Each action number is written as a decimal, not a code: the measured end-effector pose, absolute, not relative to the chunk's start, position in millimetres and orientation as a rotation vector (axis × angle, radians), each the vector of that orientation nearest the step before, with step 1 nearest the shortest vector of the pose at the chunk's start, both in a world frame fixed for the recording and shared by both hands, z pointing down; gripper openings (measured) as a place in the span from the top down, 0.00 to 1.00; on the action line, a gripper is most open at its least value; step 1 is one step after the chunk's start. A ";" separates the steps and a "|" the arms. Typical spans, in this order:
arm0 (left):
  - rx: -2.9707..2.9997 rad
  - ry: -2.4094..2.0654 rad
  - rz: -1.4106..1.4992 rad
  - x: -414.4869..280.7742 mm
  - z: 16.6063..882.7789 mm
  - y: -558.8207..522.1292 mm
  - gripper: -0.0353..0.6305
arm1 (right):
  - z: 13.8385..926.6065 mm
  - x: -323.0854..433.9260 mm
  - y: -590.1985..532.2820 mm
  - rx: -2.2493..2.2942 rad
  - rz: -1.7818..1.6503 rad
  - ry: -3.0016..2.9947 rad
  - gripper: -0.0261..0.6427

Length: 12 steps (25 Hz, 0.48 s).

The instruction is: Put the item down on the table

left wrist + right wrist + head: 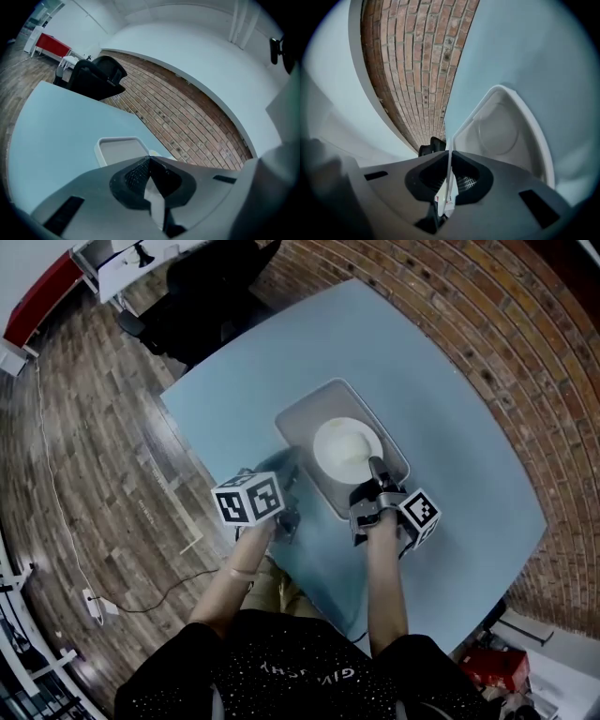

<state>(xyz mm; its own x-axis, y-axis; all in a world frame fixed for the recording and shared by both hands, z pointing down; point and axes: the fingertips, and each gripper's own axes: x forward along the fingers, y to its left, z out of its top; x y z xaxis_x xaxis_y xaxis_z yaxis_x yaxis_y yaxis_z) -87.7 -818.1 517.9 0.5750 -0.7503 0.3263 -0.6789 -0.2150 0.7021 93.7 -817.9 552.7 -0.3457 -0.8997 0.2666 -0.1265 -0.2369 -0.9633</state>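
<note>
A grey tray (300,423) lies on the light blue table (450,418) with a white round plate (345,448) in it. My left gripper (291,491) is at the tray's near left corner, my right gripper (375,472) at its near right edge. In the left gripper view the gripper (150,161) is shut on a thin pale edge, with the tray (119,150) just beyond. The right gripper (450,157) pinches the tray's (525,122) thin white rim; the plate (499,133) shows faintly inside. Whether the tray touches the table cannot be told.
A black office chair (202,296) stands at the table's far left corner. Brick paving (525,343) runs along the right side and wooden floor (84,427) along the left. A cable (56,493) trails over the wood. The table's near edge is under my arms.
</note>
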 end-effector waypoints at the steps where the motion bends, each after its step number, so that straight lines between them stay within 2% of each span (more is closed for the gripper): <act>1: 1.929 -1.140 -0.106 -90.0 523.8 -825.6 0.93 | 558.6 88.9 -827.8 -1.289 -1.649 1.411 0.92; 12: 1.866 -1.082 -0.068 -90.4 554.9 -866.7 0.93 | 587.7 60.5 -893.6 -1.558 -1.638 1.556 0.92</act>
<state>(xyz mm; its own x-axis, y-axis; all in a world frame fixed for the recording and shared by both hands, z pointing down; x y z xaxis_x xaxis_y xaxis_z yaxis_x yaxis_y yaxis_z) -90.4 -866.7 554.9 0.6078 -0.7000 0.3748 -0.6472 -0.1632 0.7447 60.5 -893.6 587.7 -0.3029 -0.8495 0.4319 -0.3876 -0.3042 -0.8702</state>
